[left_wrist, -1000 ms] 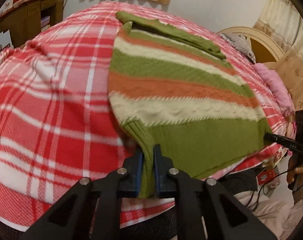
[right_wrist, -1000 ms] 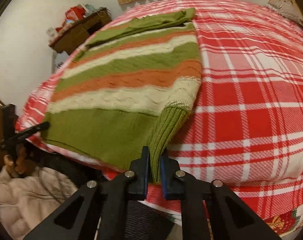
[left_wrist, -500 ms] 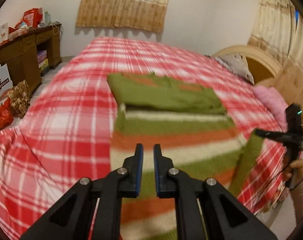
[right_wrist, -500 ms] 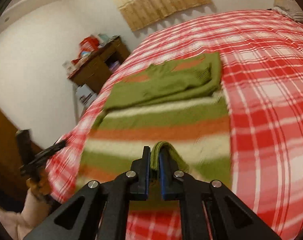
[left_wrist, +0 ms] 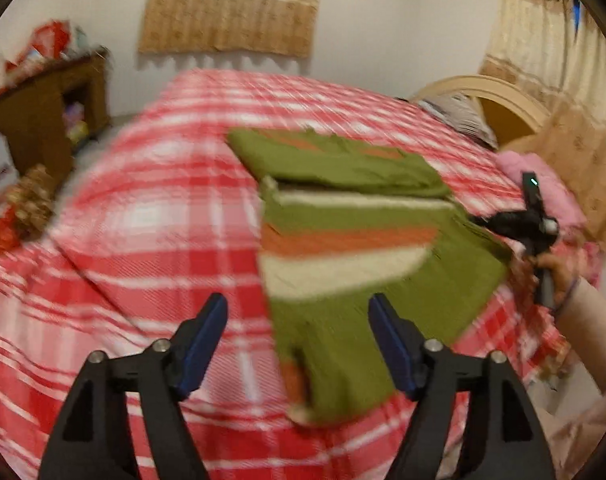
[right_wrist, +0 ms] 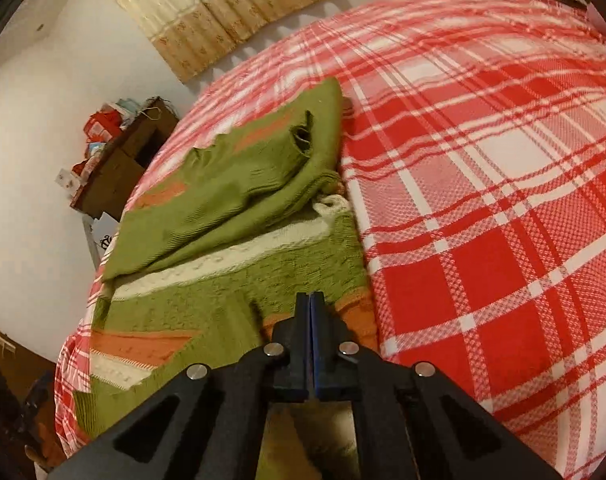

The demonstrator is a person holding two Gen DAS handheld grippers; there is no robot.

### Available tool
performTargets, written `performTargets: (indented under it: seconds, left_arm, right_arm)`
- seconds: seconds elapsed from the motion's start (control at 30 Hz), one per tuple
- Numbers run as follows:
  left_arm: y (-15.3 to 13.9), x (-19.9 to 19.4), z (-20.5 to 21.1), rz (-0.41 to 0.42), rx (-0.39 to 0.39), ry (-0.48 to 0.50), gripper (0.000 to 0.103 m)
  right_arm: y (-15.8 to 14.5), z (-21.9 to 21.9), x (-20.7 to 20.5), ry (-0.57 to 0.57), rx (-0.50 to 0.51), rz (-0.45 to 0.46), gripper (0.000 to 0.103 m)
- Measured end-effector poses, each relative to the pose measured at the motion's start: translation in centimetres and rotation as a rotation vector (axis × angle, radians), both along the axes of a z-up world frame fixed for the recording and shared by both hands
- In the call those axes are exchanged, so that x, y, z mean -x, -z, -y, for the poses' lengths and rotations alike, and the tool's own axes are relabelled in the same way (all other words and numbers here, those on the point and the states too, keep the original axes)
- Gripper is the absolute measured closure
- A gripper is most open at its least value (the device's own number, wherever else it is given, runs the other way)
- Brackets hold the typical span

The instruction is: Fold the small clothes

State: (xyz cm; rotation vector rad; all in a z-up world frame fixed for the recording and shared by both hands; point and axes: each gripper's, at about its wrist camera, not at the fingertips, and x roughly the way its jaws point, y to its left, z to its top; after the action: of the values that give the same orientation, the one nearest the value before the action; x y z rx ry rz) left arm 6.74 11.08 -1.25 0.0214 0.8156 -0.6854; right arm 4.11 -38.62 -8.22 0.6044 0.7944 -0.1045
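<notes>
A bed covered in a red-and-white plaid blanket (left_wrist: 143, 220) is used as the folding surface, presumably because it gives broad, soft support. Near its edge the green, orange and cream striped knit sweater (left_wrist: 343, 248) is spread. Its plain green sleeves (right_wrist: 231, 188) are already laid across the far end, and its lower hem is being carried up over the stripes.

A dark wooden desk piled with red packages (left_wrist: 43, 112) is seen against the wall beyond.

The black left gripper with blue pads (left_wrist: 297, 312) is held above the near hem. Its jaws are opening, and although knit lies in view between them, nothing is pressed by the pads. The corner is judged to have been let go so that the fold can settle.

The matching black right gripper (right_wrist: 310, 300) is clamped tight, pads flush. No cloth can be made out between them in its own view, though green fabric is glimpsed beneath the fingers. Only in the left wrist view is the hem's far corner shown drawn up to that gripper's tip, with the person's hand (left_wrist: 555, 272) around the handle, so a thin pinch of knit is judged to be held. The open sleeve cuff is shown clearly only by the right wrist view.
</notes>
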Motion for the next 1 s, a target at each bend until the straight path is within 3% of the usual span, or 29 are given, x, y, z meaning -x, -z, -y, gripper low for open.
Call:
performTargets:
  seconds: [0.1, 0.2, 0.3, 0.4, 0.53, 0.57, 0.6, 0.63, 0.7, 0.77, 0.83, 1.0]
  left_arm:
    - [2.4, 0.3, 1.7, -0.053, -0.053, 0.003, 0.025]
    - [3.8, 0.4, 2.5, -0.106, -0.018, -0.012, 0.028]
    - [3.8, 1.1, 2.8, -0.080, 0.005, -0.018, 0.041]
    - [3.9, 1.6, 3.6, -0.079, 0.013, 0.001, 0.042]
    - [4.7, 1.2, 4.2, -0.113, 0.007, 0.000, 0.042]
    - [4.7, 1.1, 4.1, -0.120, 0.013, -0.002, 0.042]
    - [4.8, 1.1, 4.1, -0.126, 0.022, -0.005, 0.042]
    - [4.8, 1.1, 4.1, -0.129, 0.030, -0.006, 0.042]
    - [5.0, 1.3, 4.3, -0.130, 0.035, -0.002, 0.044]
    - [5.4, 1.3, 4.6, -0.142, 0.021, 0.012, 0.059]
    - [5.6, 1.3, 4.8, -0.143, 0.015, 0.009, 0.059]
    - [5.5, 1.3, 4.7, -0.151, 0.030, 0.000, 0.062]
  right_arm:
    - [-1.0, -0.6, 0.8, -0.017, -0.004, 0.041, 0.102]
    - [-2.6, -2.0, 1.9, -0.023, 0.062, 0.082, 0.102]
    - [-3.6, -3.4, 2.7, -0.060, 0.108, 0.098, 0.102]
    - [-3.8, -4.3, 3.1, -0.102, 0.099, 0.092, 0.101]
    - [-3.0, -4.7, 3.6, -0.152, 0.016, 0.091, 0.098]
    - [-2.8, -4.7, 3.7, -0.157, -0.004, 0.092, 0.095]
    - [-2.6, -4.7, 4.0, -0.151, -0.014, 0.093, 0.083]
    - [-2.5, -4.5, 4.3, -0.137, -0.017, 0.094, 0.057]
    - [-2.5, -4.2, 4.7, -0.126, -0.025, 0.108, 0.027]
    - [-2.7, -3.8, 5.4, -0.109, -0.044, 0.139, 0.026]
    - [-2.9, -4.0, 5.4, -0.114, -0.030, 0.122, 0.026]
    - [-3.8, -6.7, 3.4, -0.204, 0.253, 0.064, 0.029]
